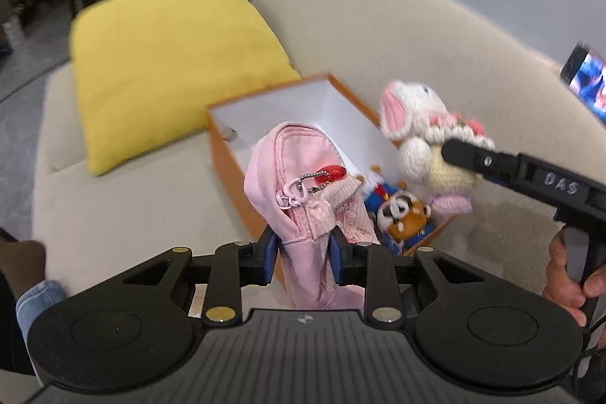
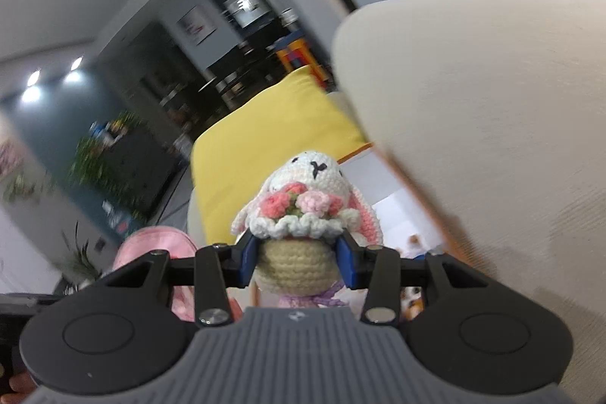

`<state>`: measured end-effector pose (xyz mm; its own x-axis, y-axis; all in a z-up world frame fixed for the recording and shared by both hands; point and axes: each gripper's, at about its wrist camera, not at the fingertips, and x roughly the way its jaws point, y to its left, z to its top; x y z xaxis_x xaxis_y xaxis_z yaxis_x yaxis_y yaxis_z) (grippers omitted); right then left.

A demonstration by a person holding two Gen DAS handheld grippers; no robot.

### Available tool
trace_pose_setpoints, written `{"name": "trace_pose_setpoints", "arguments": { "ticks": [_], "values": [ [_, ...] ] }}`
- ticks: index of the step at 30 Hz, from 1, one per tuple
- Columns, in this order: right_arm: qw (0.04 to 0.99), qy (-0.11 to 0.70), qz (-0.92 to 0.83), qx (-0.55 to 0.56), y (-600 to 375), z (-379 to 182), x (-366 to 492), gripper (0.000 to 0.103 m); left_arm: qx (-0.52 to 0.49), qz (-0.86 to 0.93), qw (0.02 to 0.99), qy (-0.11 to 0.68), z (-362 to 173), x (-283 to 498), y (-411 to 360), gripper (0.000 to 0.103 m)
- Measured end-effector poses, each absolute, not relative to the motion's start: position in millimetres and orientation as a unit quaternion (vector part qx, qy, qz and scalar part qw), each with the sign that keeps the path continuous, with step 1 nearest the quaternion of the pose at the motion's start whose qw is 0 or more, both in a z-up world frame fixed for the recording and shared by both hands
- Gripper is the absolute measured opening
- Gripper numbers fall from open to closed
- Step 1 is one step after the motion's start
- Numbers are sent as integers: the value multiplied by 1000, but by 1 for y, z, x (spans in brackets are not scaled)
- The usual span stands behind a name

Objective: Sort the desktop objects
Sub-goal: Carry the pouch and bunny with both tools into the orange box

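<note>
Pouch [image 1: 303, 199], pink, is clamped between the left gripper's [image 1: 305, 260] blue pads, held above the near end of the orange box [image 1: 227, 158] on a beige sofa [image 1: 132, 207]. Just right of the box, the right gripper [image 1: 454, 146] holds a crocheted bunny [image 1: 420, 127].

Right wrist view: the right gripper pinches the bunny's tan body, the box behind it.
</note>
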<state>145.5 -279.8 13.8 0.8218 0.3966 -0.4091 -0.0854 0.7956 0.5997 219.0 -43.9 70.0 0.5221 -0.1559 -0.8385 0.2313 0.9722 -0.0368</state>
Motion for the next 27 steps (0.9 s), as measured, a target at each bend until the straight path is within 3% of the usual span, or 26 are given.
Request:
{"name": "trace_pose_setpoints", "arguments": {
  "ticks": [13,21,27],
  "values": [
    [764,389,235,458,-278,-69,223,45,120,-72,785,603,29,295,-71,31],
    [679,436,267,528,-275,-102,237,45,91,-65,789,604,44,284,-48,31],
    [675,471,263,504,-266,-103,246,45,100,-60,795,596,47,282,-48,31]
  ]
}}
